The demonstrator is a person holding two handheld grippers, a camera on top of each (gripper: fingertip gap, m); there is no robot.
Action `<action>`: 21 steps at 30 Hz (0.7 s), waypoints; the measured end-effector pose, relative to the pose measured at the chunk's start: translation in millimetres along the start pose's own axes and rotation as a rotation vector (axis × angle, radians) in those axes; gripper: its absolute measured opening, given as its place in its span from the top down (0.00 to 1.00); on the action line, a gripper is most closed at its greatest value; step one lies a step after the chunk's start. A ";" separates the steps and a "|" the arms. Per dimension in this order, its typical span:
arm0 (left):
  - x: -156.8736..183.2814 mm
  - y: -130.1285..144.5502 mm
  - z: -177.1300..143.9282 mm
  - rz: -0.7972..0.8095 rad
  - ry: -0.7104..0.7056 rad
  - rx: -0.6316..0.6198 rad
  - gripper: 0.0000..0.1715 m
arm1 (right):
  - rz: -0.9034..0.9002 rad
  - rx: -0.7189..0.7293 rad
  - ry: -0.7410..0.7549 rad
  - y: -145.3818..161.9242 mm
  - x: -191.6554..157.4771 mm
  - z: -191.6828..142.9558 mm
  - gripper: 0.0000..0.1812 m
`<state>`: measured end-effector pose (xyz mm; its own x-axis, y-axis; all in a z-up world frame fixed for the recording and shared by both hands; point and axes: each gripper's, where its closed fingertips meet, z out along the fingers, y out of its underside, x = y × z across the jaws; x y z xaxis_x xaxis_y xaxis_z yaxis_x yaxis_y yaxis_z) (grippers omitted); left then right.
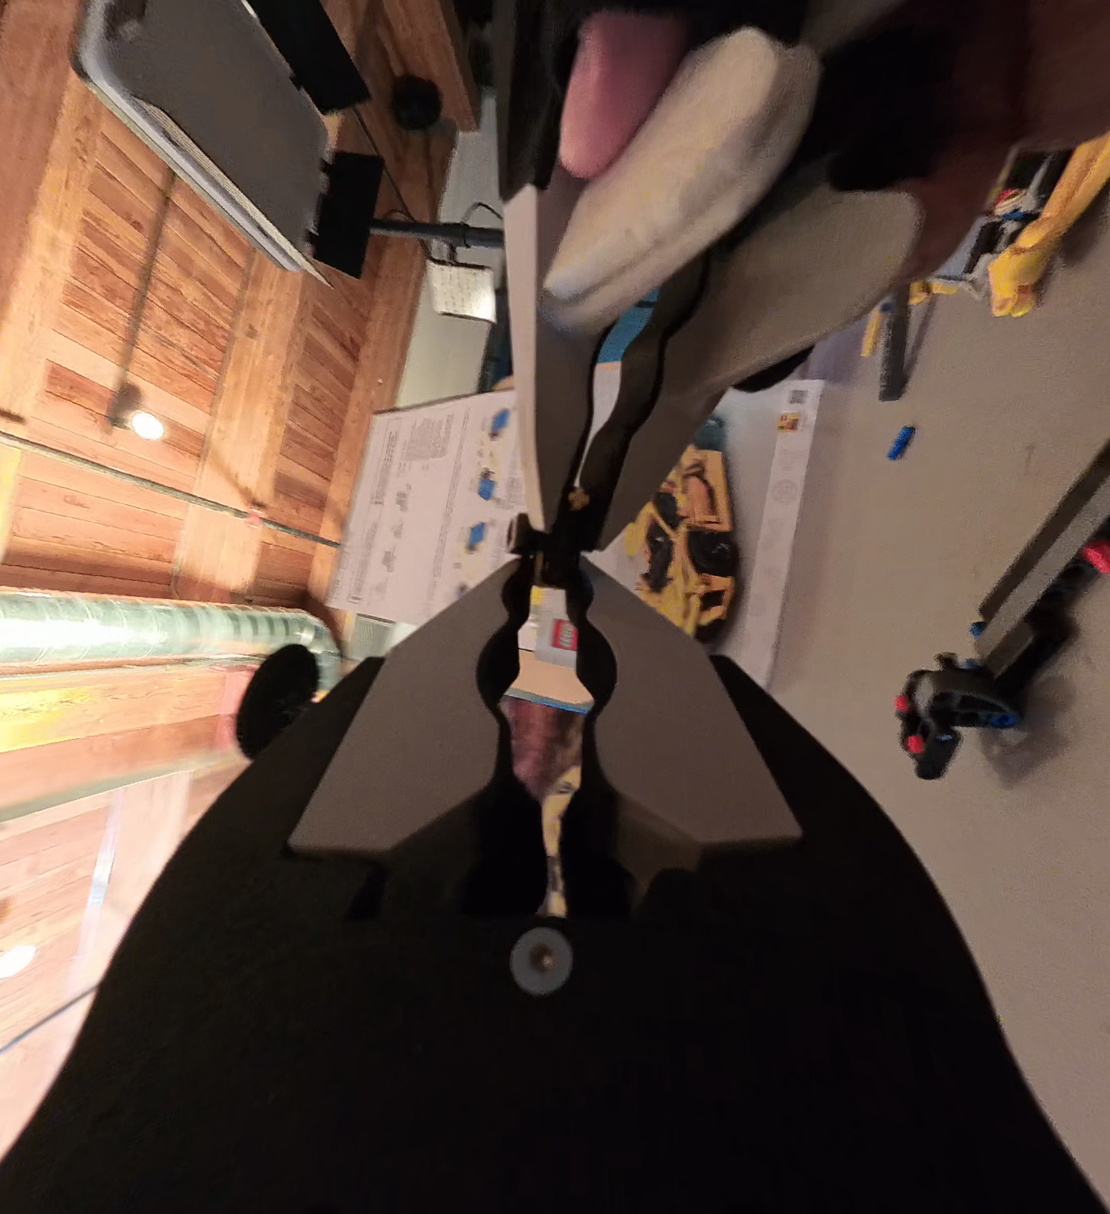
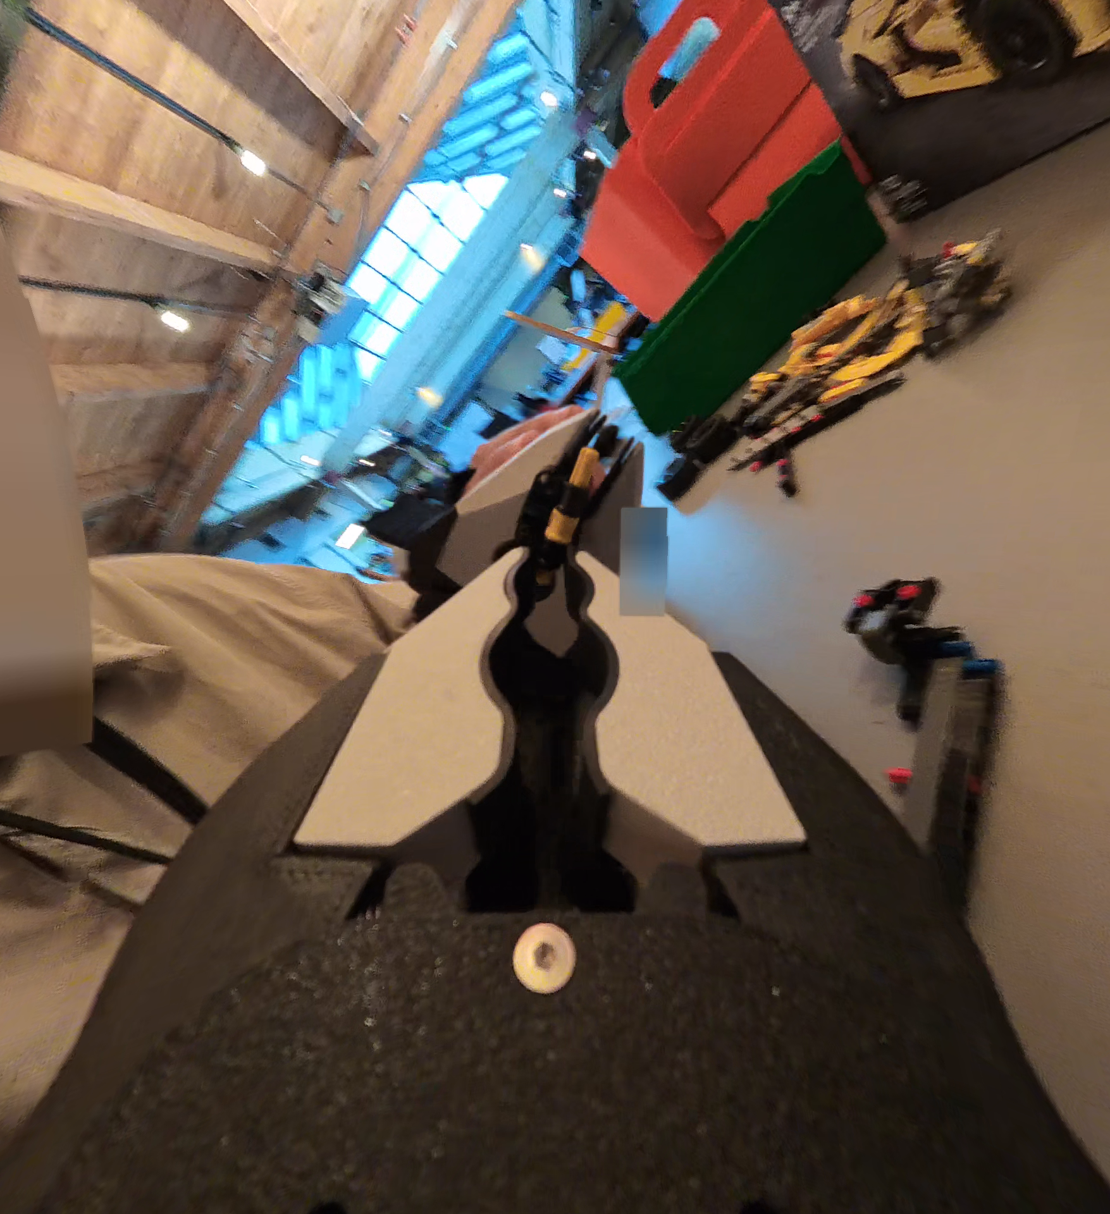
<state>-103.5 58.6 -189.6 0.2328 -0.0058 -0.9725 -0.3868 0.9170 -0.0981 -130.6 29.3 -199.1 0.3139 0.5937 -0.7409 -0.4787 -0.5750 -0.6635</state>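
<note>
1. Two grippers met tip to tip above a pale grey table [image 2: 1032, 525], both views rolled sideways; each had flat grey fingers with wavy black inner edges on a grainy black body.
2. The left gripper [image 1: 549, 565] had its jaws drawn nearly together, pinching the end of a small black and yellow brick piece [image 1: 542, 548] at its tips.
3. The right gripper [image 2: 549, 565] was likewise closed on that piece, seen from its own camera as a black part with a short yellow pin [image 2: 565, 516] sticking out past the tips.
4. In the left wrist view, the opposing gripper came down from above, with a fingertip [image 1: 611, 98] resting on a white rounded part of it.
5. One loose black assembly [image 1: 953, 709] with red and blue pins lay on the table, well apart from the grippers.
6. One yellow brick-built vehicle [image 2: 867, 341], partly assembled, lay farther off, near a green box [image 2: 756, 309] and a red box [image 2: 690, 177].
7. One open instruction booklet [image 1: 420, 499] stood behind the tips.
</note>
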 end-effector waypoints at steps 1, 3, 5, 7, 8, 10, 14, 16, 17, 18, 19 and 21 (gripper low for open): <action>5.2 1.1 0.6 -0.057 0.044 -0.006 0.93 | -0.062 -0.025 0.056 0.9 4.6 -2.3 0.96; 17.9 3.6 0.8 -0.216 0.167 -0.016 0.91 | -0.201 -0.090 0.193 2.9 15.5 -9.1 0.97; 24.5 6.6 -0.6 -0.419 0.289 -0.010 0.91 | -0.303 -0.160 0.284 5.4 21.6 -17.4 0.97; 27.3 11.1 -0.2 -0.691 0.420 -0.014 0.90 | -0.319 -0.205 0.294 7.9 20.2 -22.4 0.96; 30.7 10.2 -1.1 -0.857 0.515 -0.006 0.90 | -0.320 -0.219 0.289 8.7 18.9 -24.4 0.96; 40.2 -13.2 -18.8 -1.198 0.846 0.110 0.90 | -0.317 -0.254 0.254 13.1 13.5 -26.7 0.97; 14.8 -40.4 -41.5 -1.594 1.156 0.352 0.88 | -0.340 -0.341 0.140 28.4 -5.2 -27.1 0.96; 9.5 -46.5 -49.2 -1.600 1.190 0.418 0.84 | -0.378 -0.360 0.085 32.9 -16.4 -26.4 0.96; 6.6 -50.9 -53.8 -1.605 1.213 0.446 0.85 | -0.395 -0.372 0.066 35.6 -20.1 -26.0 0.96; 2.4 -55.6 -57.9 -1.612 1.234 0.478 0.87 | -0.402 -0.373 0.034 37.4 -25.7 -24.7 0.96; -1.4 -59.1 -60.0 -1.623 1.241 0.501 0.88 | -0.409 -0.366 0.012 37.8 -29.5 -23.0 0.97; -7.7 -62.2 -62.3 -1.647 1.243 0.538 0.93 | -0.446 -0.345 0.010 36.1 -29.8 -19.9 0.97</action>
<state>-136.8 -23.2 -189.2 -0.6425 -0.7061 0.2977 -0.2156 -0.2063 -0.9544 -140.9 -20.4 -203.0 0.4328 0.8169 -0.3812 -0.0029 -0.4216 -0.9068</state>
